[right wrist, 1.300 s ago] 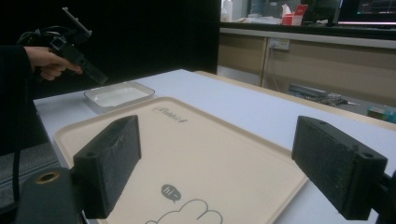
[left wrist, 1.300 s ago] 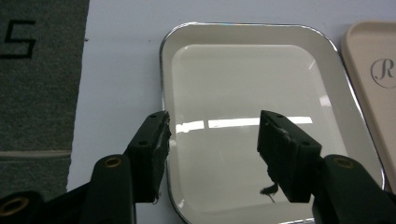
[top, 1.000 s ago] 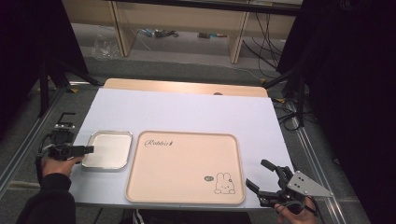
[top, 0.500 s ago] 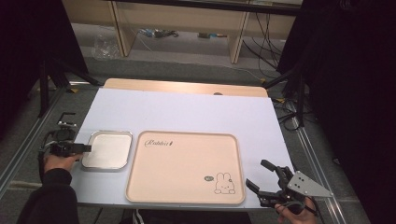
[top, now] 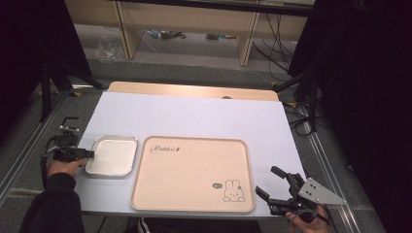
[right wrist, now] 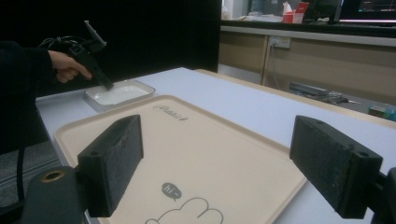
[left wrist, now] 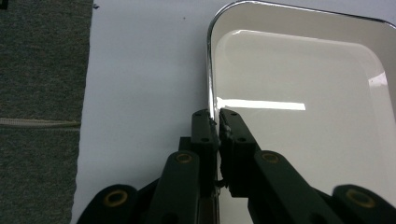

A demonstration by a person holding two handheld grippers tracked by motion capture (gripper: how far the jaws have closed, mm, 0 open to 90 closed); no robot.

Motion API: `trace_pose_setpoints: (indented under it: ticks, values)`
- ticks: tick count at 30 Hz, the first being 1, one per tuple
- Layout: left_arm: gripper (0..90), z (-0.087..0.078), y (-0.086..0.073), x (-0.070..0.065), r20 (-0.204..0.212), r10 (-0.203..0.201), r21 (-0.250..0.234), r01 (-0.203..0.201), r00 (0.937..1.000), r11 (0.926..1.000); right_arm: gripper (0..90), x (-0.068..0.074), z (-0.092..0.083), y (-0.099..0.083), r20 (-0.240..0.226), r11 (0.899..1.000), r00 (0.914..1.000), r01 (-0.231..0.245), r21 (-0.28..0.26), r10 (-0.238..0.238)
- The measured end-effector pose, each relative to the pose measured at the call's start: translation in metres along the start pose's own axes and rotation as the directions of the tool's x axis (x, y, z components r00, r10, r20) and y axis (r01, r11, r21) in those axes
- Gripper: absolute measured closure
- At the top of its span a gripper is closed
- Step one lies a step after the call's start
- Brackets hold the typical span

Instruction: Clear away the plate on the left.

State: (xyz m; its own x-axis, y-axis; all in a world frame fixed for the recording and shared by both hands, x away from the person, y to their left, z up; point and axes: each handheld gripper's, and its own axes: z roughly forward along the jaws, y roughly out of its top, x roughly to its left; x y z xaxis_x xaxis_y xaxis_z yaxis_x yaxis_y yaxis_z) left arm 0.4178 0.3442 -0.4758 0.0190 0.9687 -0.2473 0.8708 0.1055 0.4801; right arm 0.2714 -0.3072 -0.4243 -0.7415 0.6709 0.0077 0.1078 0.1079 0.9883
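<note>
A small white metal tray [top: 111, 155] lies on the table's left side, beside a large beige tray [top: 192, 172] printed with a rabbit. My left gripper [top: 90, 154] is shut on the small tray's left rim [left wrist: 211, 93], one jaw outside and one inside the rim. In the right gripper view that same tray [right wrist: 119, 93] and the left gripper [right wrist: 108, 85] appear far off. My right gripper [top: 268, 182] stands open near the beige tray's front right corner, nothing between its jaws; its own view looks across the beige tray [right wrist: 196, 149].
The white table [top: 194, 116] stretches bare behind both trays. Grey floor [left wrist: 37, 93] lies just left of the table edge. Shelving and cables [top: 165, 34] stand beyond the far edge. A metal rail [top: 325, 155] runs along the right side.
The left gripper and the small tray it holds have slid slightly left, opening a gap to the beige tray. The right gripper has stayed put.
</note>
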Motion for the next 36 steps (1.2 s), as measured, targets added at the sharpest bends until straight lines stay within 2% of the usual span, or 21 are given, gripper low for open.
trace_pose_setpoints:
  ticks: [1, 3, 5, 6, 8, 10, 11, 12, 14, 18, 19, 21, 23, 24, 26, 29, 31, 32, 33, 36]
  values:
    - [84.1, 0.0, 0.0, 0.0, 0.003, -0.003, -0.002, 0.003, 1.0, 1.0, 18.1, 0.001, 0.0, 0.0, -0.021, 0.999, 0.9994, -0.026, 0.025, 0.026]
    - [84.7, 0.001, 0.001, 0.001, 0.01, -0.006, -0.002, 0.006, 0.9999, 1.0, 18.2, 0.001, 0.0, 0.0, -0.013, 0.999, 0.9997, -0.022, 0.034, 0.022]
    - [85.3, 0.001, 0.001, 0.003, 0.025, -0.012, -0.001, 0.012, 0.9996, 0.9999, 18.5, 0.003, -0.001, 0.0, 0.015, 0.999, 0.999, -0.042, 0.024, 0.042]
    - [85.9, 0.001, 0.001, 0.004, 0.029, -0.014, -0.005, 0.014, 0.9995, 0.9999, 18.6, 0.002, -0.001, 0.001, -0.005, 0.999, 0.9992, -0.038, 0.034, 0.039]
    - [86.0, 0.001, 0.001, 0.002, 0.019, -0.013, -0.016, 0.013, 0.9997, 0.9998, 18.6, 0.001, 0.0, 0.0, -0.012, 0.999, 0.9997, -0.021, 0.026, 0.021]
    - [86.6, 0.0, 0.001, 0.0, 0.023, -0.02, -0.04, 0.021, 0.9995, 0.999, 18.7, 0.002, 0.0, 0.0, -0.007, 0.999, 0.9993, -0.037, 0.007, 0.037]
    - [87.1, -0.002, 0.001, 0.002, 0.045, -0.027, -0.053, 0.029, 0.9986, 0.9982, 18.7, 0.001, -0.001, 0.001, -0.012, 0.999, 0.9997, -0.021, 0.028, 0.021]
    - [87.7, -0.004, 0.001, 0.002, 0.053, -0.026, -0.062, 0.029, 0.9983, 0.9977, 18.7, 0.001, 0.0, 0.001, -0.012, 0.999, 0.9997, -0.021, 0.027, 0.021]
    - [88.0, -0.008, 0.001, 0.0, 0.048, -0.01, -0.091, 0.014, 0.9988, 0.9958, 18.8, 0.001, 0.0, 0.0, -0.011, 0.999, 0.9997, -0.022, 0.033, 0.023]
    - [88.3, -0.011, 0.002, -0.001, 0.054, -0.01, -0.113, 0.016, 0.9985, 0.9935, 18.9, 0.0, 0.0, 0.0, -0.008, 0.999, 0.9998, -0.02, 0.029, 0.02]
    - [88.3, -0.012, 0.002, -0.002, 0.052, -0.007, -0.117, 0.013, 0.9986, 0.993, 18.9, 0.002, -0.001, 0.0, -0.001, 0.999, 0.9994, -0.035, 0.014, 0.035]
    - [88.3, -0.015, 0.003, -0.003, 0.039, -0.001, -0.128, 0.006, 0.9992, 0.9917, 18.9, 0.002, -0.002, 0.001, 0.007, 0.999, 0.9994, -0.033, 0.026, 0.033]
    - [88.3, -0.017, 0.004, -0.004, 0.038, -0.008, -0.143, 0.013, 0.9993, 0.9896, 18.9, 0.001, -0.001, 0.001, -0.006, 0.999, 0.9997, -0.022, 0.026, 0.022]
    - [88.3, -0.019, 0.004, -0.004, 0.051, -0.019, -0.155, 0.026, 0.9985, 0.9876, 18.9, 0.002, -0.001, 0.0, -0.001, 0.999, 0.9994, -0.034, 0.014, 0.034]
    - [88.4, -0.022, 0.005, -0.004, 0.085, -0.025, -0.168, 0.039, 0.9961, 0.9851, 18.9, 0.002, -0.002, 0.001, 0.012, 0.999, 0.9995, -0.031, 0.029, 0.031]
    - [88.3, -0.026, 0.007, -0.008, 0.12, -0.035, -0.194, 0.058, 0.9922, 0.9793, 18.9, 0.002, -0.001, 0.0, -0.002, 0.999, 0.9995, -0.032, 0.018, 0.032]
    - [88.3, -0.029, 0.007, -0.012, 0.142, -0.014, -0.207, 0.043, 0.9898, 0.9773, 18.9, 0.002, -0.002, 0.001, 0.011, 0.999, 0.9994, -0.034, 0.029, 0.034]
    - [88.4, -0.03, 0.008, -0.015, 0.16, -0.018, -0.208, 0.052, 0.9869, 0.9768, 18.9, 0.0, -0.001, 0.001, -0.009, 0.999, 0.9998, -0.018, 0.033, 0.019]
    - [88.3, -0.031, 0.008, -0.017, 0.175, -0.015, -0.21, 0.052, 0.9844, 0.9763, 18.9, 0.002, -0.001, 0.0, -0.003, 0.999, 0.9994, -0.035, 0.013, 0.035]
    - [88.3, -0.032, 0.01, -0.024, 0.187, 0.006, -0.217, 0.035, 0.9824, 0.9755, 19.0, 0.002, -0.003, 0.001, 0.015, 0.999, 0.9992, -0.038, 0.032, 0.037]
